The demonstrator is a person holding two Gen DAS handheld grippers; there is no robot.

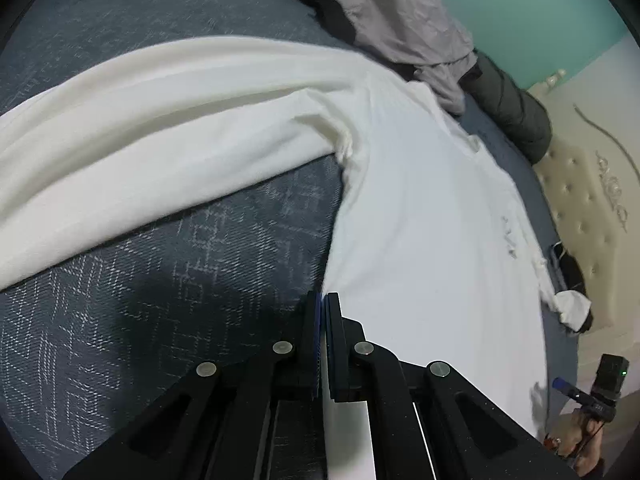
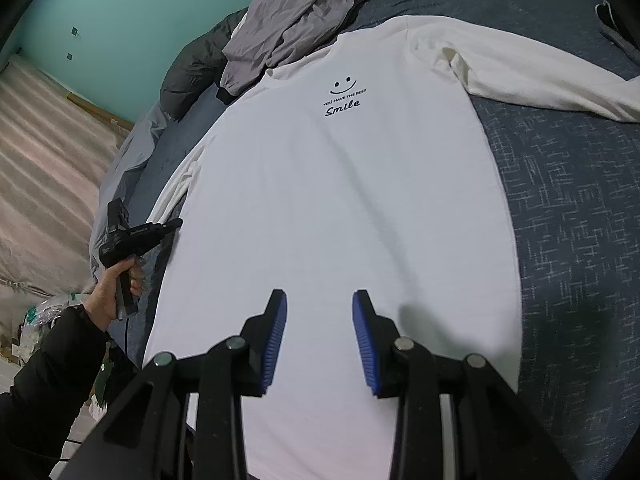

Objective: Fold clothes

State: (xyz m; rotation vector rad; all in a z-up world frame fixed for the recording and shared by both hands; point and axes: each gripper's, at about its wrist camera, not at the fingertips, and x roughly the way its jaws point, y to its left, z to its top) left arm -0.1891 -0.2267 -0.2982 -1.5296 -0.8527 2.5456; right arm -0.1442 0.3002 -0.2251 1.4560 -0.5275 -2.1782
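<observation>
1. The white long-sleeve shirt (image 2: 340,208) lies face up and flat on the bed (image 2: 568,216), its smiley print and "Smile" lettering (image 2: 343,98) toward 12 o'clock in my right wrist view, its hem toward me at 6.
2. One sleeve (image 1: 152,120) stretches out sideways across the blue patterned cover, toward 9 o'clock in the left wrist view; the other sleeve (image 2: 176,188) runs close along the body at 9 o'clock in the right view.
3. My left tongs (image 1: 323,304) are closed at the shirt's side edge. A strip of white shows between the arms, but I cannot tell whether they pinch fabric.
4. My right tongs (image 2: 320,304) stand open over the lower body of the shirt, gripping nothing.
5. In the left wrist view, the other hand (image 1: 580,436) sits at 4 o'clock.
6. A heap of grey and dark clothes (image 2: 280,28) crowds the collar at 11 o'clock.
7. Risks, as I judge them: if the left tongs hold only a thin edge, lifting may let it slip; folding with the sleeve still spread will bunch it; a long pull may drag the collar into the heap.
</observation>
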